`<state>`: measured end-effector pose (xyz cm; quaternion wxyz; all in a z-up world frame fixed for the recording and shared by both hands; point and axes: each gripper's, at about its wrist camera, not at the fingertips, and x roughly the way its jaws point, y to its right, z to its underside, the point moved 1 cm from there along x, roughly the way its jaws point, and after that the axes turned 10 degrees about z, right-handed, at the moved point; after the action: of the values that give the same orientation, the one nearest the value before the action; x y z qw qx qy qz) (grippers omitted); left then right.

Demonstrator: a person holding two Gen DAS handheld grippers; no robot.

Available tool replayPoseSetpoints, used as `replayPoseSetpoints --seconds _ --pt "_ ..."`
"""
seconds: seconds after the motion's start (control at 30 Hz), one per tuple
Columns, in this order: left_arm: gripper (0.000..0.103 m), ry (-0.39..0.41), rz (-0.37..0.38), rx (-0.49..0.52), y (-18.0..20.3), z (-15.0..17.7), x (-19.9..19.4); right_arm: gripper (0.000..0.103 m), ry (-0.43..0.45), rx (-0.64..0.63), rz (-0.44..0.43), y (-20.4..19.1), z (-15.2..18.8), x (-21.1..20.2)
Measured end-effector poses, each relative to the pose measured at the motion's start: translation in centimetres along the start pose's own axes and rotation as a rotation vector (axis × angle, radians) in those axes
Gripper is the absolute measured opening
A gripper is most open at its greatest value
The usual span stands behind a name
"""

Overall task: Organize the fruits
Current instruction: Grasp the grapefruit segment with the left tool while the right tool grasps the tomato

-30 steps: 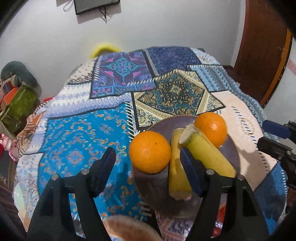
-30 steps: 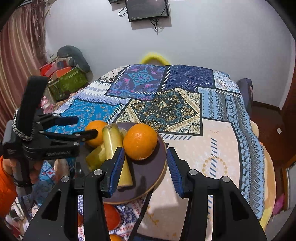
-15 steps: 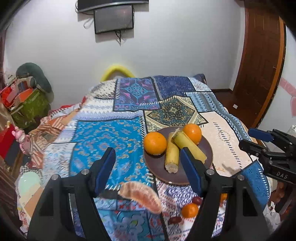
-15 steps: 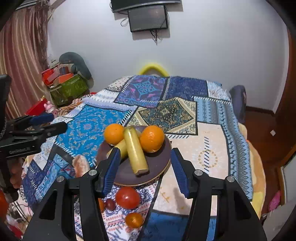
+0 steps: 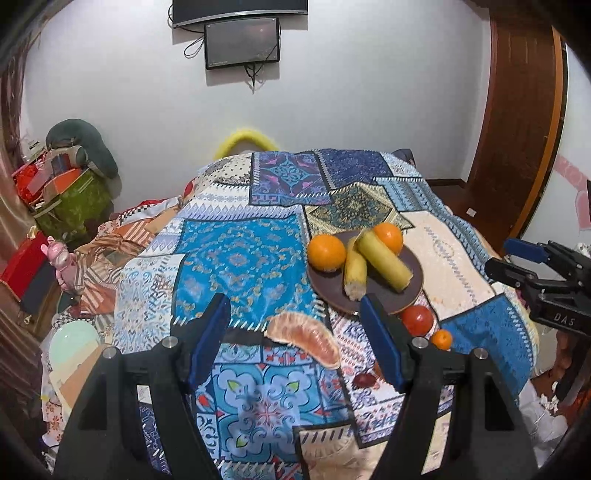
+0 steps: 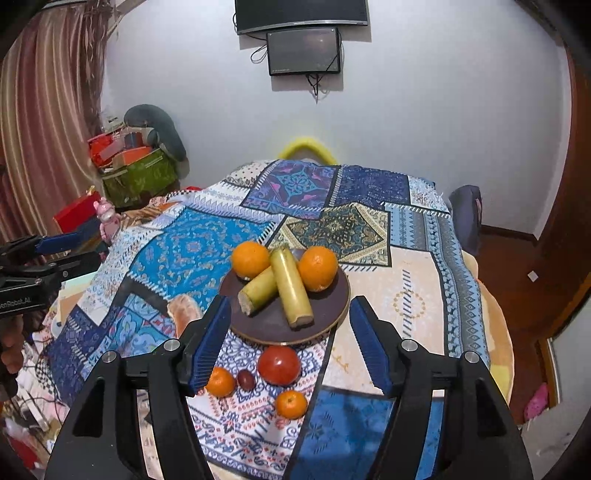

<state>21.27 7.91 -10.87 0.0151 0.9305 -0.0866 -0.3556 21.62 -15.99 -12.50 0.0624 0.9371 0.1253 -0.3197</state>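
White wall with two dark screens point(image 6: 303, 33) mounted on it backs a bed-like surface draped in a patchwork cloth point(image 6: 207, 254) of blue, cream and purple panels. Both grippers are held above its near edge, empty, each with its blue-padded fingers spread wide apart.

Straight ahead of the right gripper point(image 6: 290, 347), just beyond its fingertips, sits a dark round plate point(image 6: 332, 310) carrying two oranges point(image 6: 250, 259) at the back and two yellow-green banana-like pieces point(image 6: 291, 291) lying crossed between them; their cut ends face the camera. Nearer than the plate, between the right gripper's fingers, loose fruit lies on the cloth: a red tomato-like fruit point(image 6: 279, 364), a small dark red fruit point(image 6: 245, 379) just to its left, and two small tangerines point(image 6: 291, 404), one of them partly covered by the gripper's left finger. A peeled citrus segment point(image 6: 183, 314) lies left of the plate, its lower end hidden behind that same finger.

From the left gripper point(image 5: 295, 336) the plate lies ahead and to the right, its near rim cut off by the right finger, which also hides part of the tomato-like fruit and most of the small dark one. The citrus segment rests directly between this gripper's fingertips, not touched by either.

A cluttered green box point(image 6: 138, 177) and a pink toy figure point(image 6: 107, 218) stand far to the left; what fills the box is hard to make out.
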Motion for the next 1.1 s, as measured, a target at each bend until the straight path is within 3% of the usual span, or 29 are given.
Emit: replayPoseSetpoints --seconds 0.27,0.8,1.1 --pt "0.074 -0.052 0.019 -0.018 -0.9 2.1 2.4 0.065 -0.079 -0.025 0.012 -0.7 2.2 2.4" --pt "0.072 -0.279 0.021 -0.070 -0.9 4.4 13.2 0.065 -0.213 -0.031 -0.042 -0.9 5.2 8.3" --pt "0.072 -0.317 0.004 -0.149 -1.8 4.8 17.2 0.065 -0.264 -0.031 -0.078 -1.0 6.5 10.7"
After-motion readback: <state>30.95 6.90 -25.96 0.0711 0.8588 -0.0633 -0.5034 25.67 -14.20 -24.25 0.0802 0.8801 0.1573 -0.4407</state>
